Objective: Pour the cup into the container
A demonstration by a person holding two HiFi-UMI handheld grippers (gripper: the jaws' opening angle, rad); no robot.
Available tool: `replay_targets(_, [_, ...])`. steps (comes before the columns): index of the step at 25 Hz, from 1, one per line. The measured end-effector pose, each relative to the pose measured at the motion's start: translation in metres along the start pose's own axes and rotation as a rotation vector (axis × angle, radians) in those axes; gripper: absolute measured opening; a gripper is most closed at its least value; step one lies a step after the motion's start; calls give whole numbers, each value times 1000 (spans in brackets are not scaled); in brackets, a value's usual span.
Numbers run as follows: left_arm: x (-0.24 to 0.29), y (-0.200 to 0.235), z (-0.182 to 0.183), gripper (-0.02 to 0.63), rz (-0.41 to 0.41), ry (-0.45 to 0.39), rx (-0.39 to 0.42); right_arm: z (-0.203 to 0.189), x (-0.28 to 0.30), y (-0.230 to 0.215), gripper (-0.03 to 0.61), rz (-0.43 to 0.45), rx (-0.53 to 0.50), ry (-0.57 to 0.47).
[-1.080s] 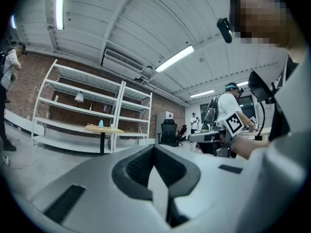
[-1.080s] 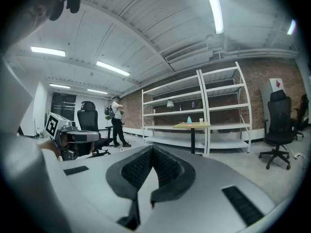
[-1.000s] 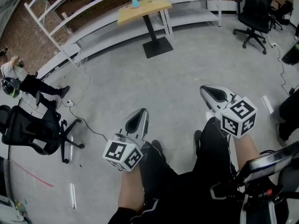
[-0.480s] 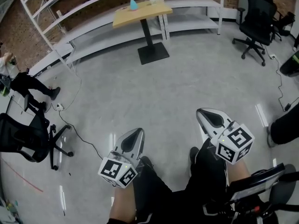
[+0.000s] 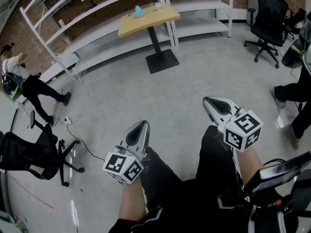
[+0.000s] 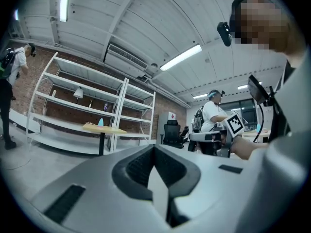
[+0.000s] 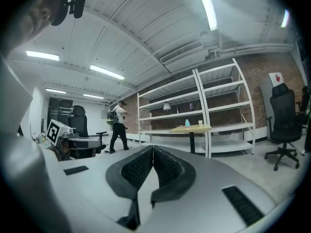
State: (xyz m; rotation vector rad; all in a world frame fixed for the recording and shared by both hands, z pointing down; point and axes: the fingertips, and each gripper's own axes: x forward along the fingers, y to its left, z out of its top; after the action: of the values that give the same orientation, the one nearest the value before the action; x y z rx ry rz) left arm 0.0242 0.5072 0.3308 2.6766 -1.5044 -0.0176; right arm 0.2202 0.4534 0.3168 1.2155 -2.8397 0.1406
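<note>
With your left gripper (image 5: 142, 124) and right gripper (image 5: 210, 101) both pressed together on nothing, and the white cup (image 5: 158, 5) near a teal vessel (image 5: 139, 10) on the wooden table (image 5: 150, 22) well off at twelve o'clock, approach squarely and spread your jaws before reaching.

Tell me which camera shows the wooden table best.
The head view: it looks down on the whole table, top, post and base. Both gripper views show it only small and far off, nearly edge-on.

Open floor (image 5: 184, 89) ahead, table (image 5: 148, 17) beyond, chair (image 5: 266, 14) right
</note>
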Motion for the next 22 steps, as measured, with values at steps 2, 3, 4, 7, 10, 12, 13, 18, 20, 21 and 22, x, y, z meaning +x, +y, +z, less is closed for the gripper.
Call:
replay_targets(2, [21,8,9,-8,-13,-14,6,1,14,-14,2,-7,-4,10])
replay_targets(3, [33,11,12,-8,-22,-20,10,1,21,-22,2,-10,1,15])
replay_targets(4, [46,15,15,-7,-34,-23,14,0,28,-30,2,-13,10,18])
replay_targets(7, [85,29,15,-7,-69,-12,16,-2,49,-55,2,-37,31,19])
replay_targets(10, [122,44,6,-8,-97,17,13,-5,78,-84,2,-52,54,24])
replay_targets(12, [138,53,6,-7,-105,37,23,-6,98,-96,2,-45,70,16])
replay_targets(13, [145,60,8,-8,-105,44,30,-4,108,-100,2,-39,72,10])
replay_targets(18, [176,105,16,-6,-91,47,60,8,166,-119,2,-7,73,-11])
replay_targets(20, [187,120,22,-7,-91,40,68,13,188,-127,2,3,71,-7])
replay_targets(21, [193,128,26,-6,-92,35,71,17,199,-132,2,6,64,-8])
replay_targets(22, [200,138,29,-8,-93,29,73,21,211,-136,2,7,56,-12])
